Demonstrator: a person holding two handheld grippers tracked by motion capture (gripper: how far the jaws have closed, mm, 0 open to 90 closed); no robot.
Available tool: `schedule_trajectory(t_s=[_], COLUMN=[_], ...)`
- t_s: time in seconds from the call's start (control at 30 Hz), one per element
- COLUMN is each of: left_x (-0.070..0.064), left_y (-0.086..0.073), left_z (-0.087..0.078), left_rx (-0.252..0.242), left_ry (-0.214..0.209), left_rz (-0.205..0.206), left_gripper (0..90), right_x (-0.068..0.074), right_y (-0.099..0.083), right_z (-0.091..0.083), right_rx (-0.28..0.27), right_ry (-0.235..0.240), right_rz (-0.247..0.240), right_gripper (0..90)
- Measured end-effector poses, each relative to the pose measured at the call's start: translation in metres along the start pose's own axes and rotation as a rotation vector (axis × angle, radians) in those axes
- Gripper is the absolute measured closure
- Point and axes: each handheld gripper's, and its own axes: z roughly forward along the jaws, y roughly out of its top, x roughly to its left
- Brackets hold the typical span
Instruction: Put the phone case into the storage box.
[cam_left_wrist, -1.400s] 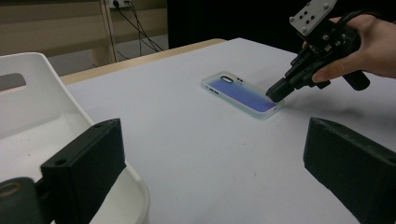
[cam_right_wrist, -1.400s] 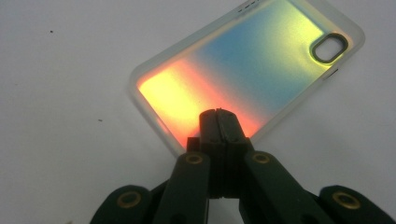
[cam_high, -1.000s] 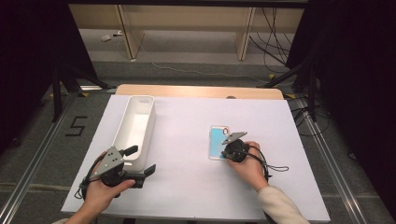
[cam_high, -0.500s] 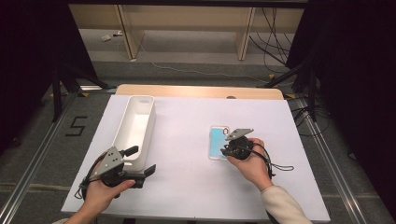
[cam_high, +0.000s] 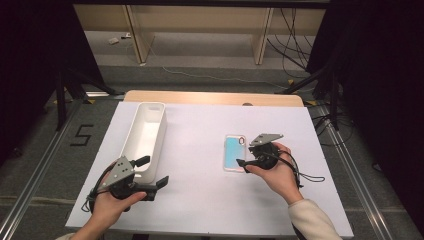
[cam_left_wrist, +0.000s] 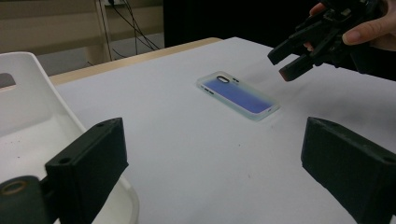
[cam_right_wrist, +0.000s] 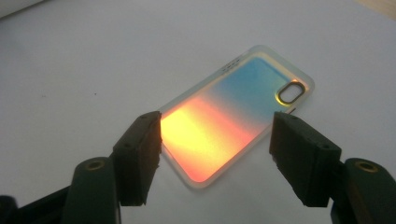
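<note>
Phone case (cam_high: 234, 152) lies flat, centre-right of high view, on white table (cam_high: 200, 200). Right gripper (cam_high: 244, 162) is released, jaws straddling case's near end for pickup. Left gripper (cam_high: 152, 172), lower left, spread wide beside white bin (cam_high: 145, 135), prob. on standby.

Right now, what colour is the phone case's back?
Iridescent phone case: orange-yellow fading to blue, clear rim; best in the right gripper view.

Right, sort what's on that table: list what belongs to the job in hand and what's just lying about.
In the job:
- phone case, flat on the white table cover
- right tongs, open, jaws poised either side of the case's near end
- white bin, empty, probably where the case goes

Lying about:
- left tongs, open, idle beside the bin
- cables on the floor behind the table
</note>
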Motion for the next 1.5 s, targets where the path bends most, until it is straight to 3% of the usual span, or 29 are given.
schedule_trajectory(t_s=[0.03, 0.23, 0.27, 0.4, 0.5, 0.53, 0.63, 0.7, 0.77, 0.97, 1.17, 1.5], left_x=[0.0, -0.001, -0.001, 0.0, 0.001, 0.001, 0.001, 0.001, 0.001, 0.001, 0.0, 0.0], left_y=[0.0, -0.001, -0.001, -0.003, -0.003, -0.003, -0.003, -0.003, -0.003, -0.003, -0.003, -0.003], left_z=[0.001, 0.001, 0.0, -0.003, -0.004, -0.005, -0.005, -0.005, -0.004, -0.004, -0.004, -0.004], left_rx=[0.002, 0.001, 0.004, 0.003, -0.004, -0.003, -0.008, -0.009, -0.007, 0.001, -0.002, -0.002], left_ry=[-0.001, -0.011, -0.008, -0.011, -0.007, -0.008, -0.01, -0.008, -0.013, -0.012, -0.013, -0.016], left_rz=[0.0, 0.0, 0.003, 0.01, 0.003, 0.003, 0.005, 0.005, 0.011, 0.009, 0.011, 0.01], left_gripper=[6.4, 6.4, 6.4, 6.3, 6.3, 6.3, 6.3, 6.3, 6.3, 6.3, 6.4, 6.5], right_x=[0.001, -0.001, 0.001, 0.004, 0.007, 0.007, 0.008, 0.009, 0.012, 0.017, 0.023, 0.027], right_y=[0.0, 0.0, 0.001, 0.005, 0.006, 0.007, 0.009, 0.012, 0.015, 0.02, 0.025, 0.033], right_z=[0.0, -0.005, -0.004, -0.007, -0.004, -0.005, 0.001, 0.002, 0.004, 0.019, 0.037, 0.054], right_rx=[-0.006, -0.007, -0.028, -0.004, -0.019, 0.005, 0.0, 0.034, 0.116, 0.292, 0.427, 0.504], right_ry=[-0.001, 0.01, -0.006, -0.001, -0.013, -0.001, 0.008, 0.015, 0.049, 0.098, 0.054, 0.024], right_rz=[0.015, -0.01, -0.01, -0.009, -0.042, -0.056, -0.103, -0.146, -0.161, -0.334, -0.458, -0.503], right_gripper=[32.7, 29.0, 28.8, 28.0, 27.7, 27.7, 28.2, 28.6, 28.6, 35.3, 37.6, 38.3])
